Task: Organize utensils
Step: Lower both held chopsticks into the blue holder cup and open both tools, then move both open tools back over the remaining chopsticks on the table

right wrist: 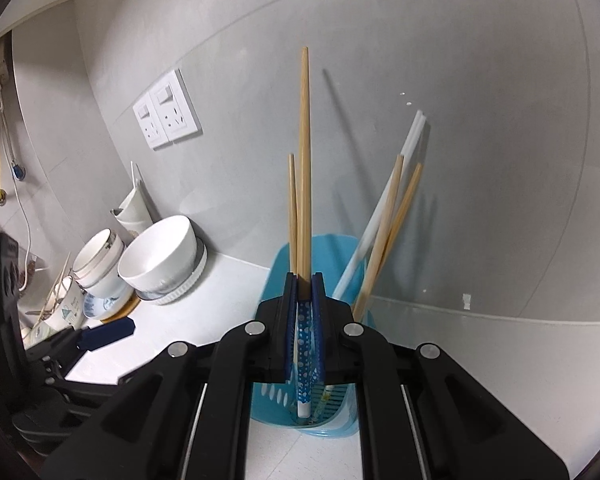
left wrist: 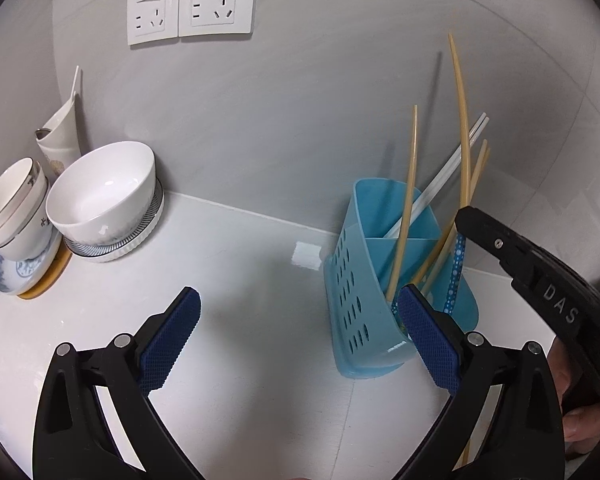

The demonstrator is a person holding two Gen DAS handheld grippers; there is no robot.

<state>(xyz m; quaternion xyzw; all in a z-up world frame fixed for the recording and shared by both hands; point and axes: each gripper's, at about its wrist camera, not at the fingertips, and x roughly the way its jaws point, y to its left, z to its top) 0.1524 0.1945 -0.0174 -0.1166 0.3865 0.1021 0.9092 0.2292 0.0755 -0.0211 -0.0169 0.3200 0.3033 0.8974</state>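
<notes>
Right gripper (right wrist: 305,280) clamped on chopstick (right wrist: 305,168), long axis upright, tip inside blue holder (right wrist: 340,248) at counter's back edge. Left gripper (left wrist: 300,332) wide open, empty.

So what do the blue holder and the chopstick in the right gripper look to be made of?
Blue holder: looks like glossy moulded plastic, thin slotted walls, slightly translucent. Chopstick in the right gripper: matt tan, probably bamboo or wood; its lower end has a blue white-dotted coating or sleeve, which one is unclear.

Bamboo chopstick (right wrist: 304,168) w/ blue dotted end, upright over blue caddy (left wrist: 364,300).
</notes>
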